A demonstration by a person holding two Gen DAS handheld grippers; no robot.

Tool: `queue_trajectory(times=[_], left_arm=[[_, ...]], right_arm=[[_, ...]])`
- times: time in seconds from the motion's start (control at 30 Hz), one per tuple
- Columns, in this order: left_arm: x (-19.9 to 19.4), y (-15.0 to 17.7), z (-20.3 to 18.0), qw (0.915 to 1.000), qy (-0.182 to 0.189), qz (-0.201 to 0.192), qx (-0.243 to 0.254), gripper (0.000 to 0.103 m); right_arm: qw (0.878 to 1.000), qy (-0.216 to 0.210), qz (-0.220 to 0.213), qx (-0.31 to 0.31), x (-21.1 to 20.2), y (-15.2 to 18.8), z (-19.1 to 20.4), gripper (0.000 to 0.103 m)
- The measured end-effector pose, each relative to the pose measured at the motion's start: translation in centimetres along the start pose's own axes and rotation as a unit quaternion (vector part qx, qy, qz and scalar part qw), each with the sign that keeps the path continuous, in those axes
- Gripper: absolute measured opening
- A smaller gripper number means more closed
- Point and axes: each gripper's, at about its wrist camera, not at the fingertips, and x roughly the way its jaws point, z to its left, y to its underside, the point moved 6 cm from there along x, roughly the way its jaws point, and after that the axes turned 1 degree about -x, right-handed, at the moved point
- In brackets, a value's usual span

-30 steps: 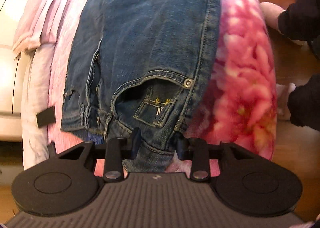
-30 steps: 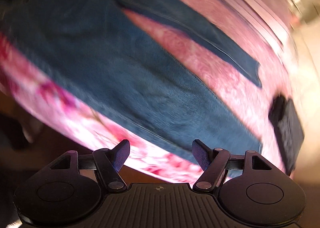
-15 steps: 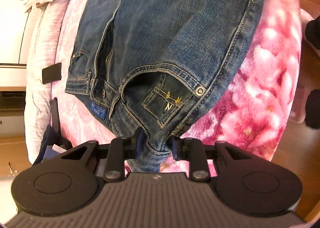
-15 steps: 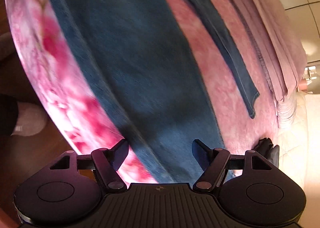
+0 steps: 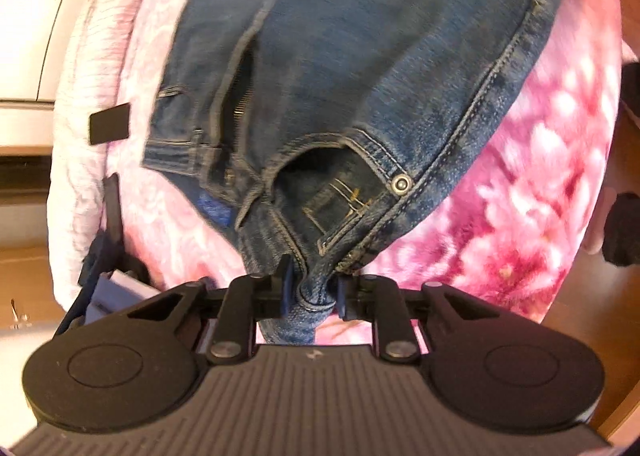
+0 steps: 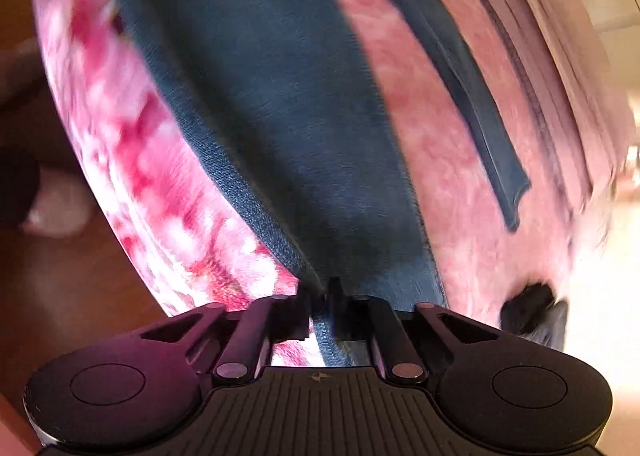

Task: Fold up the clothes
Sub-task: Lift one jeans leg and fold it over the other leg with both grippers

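The jeans (image 5: 360, 67) are lying along the pink flowered blanket (image 5: 520, 195), near its edge. The left gripper (image 5: 311, 290) is closing, its jaws pinching the waistband by the front pocket. The right gripper (image 6: 320, 296) is clamping shut on the hem of one trouser leg (image 6: 280, 115). A black tag (image 5: 110, 123) is sitting on the blanket's far edge beside the waistband.

Pink floral blanket (image 5: 520, 183), wooden floor (image 6: 72, 296)
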Motion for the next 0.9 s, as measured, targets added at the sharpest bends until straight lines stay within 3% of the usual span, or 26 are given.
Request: queue_trajectory(times=[0.17, 0.27, 0.37, 0.5, 0.67, 0.9], left_arm=[[-2.8, -0.9, 5.8, 0.9963, 0.037, 0.011, -0.076, 0.017], [-3.8, -1.9, 10.7, 0.9885, 0.082, 0.011, -0.127, 0.017], [-3.7, -2.9, 15.1, 0.9815, 0.123, 0.006, -0.146, 0.017], [-1.6, -4.2, 20.3, 0.9703, 0.173, 0.003, -0.169, 0.017], [4.0, -6.8, 26.1, 0.9595, 0.210, -0.011, -0.187, 0.017], [13.0, -11.0, 29.4, 0.9548, 0.251, 0.013, -0.159, 0.017]], right_arm=[[0.999, 0.006, -0.034, 0.023, -4.6, -1.8, -6.3, 0.002], [0.998, 0.020, -0.053, 0.010, -6.5, -3.6, -11.1, 0.002], [0.997, 0.034, -0.065, -0.014, -6.9, -6.0, -15.7, 0.002], [0.997, 0.032, -0.054, -0.036, -4.5, -10.2, -21.4, 0.002], [0.999, 0.006, -0.014, -0.050, 0.5, -14.3, -26.3, 0.002], [0.997, -0.042, 0.039, -0.044, 8.0, -17.6, -30.0, 0.002]])
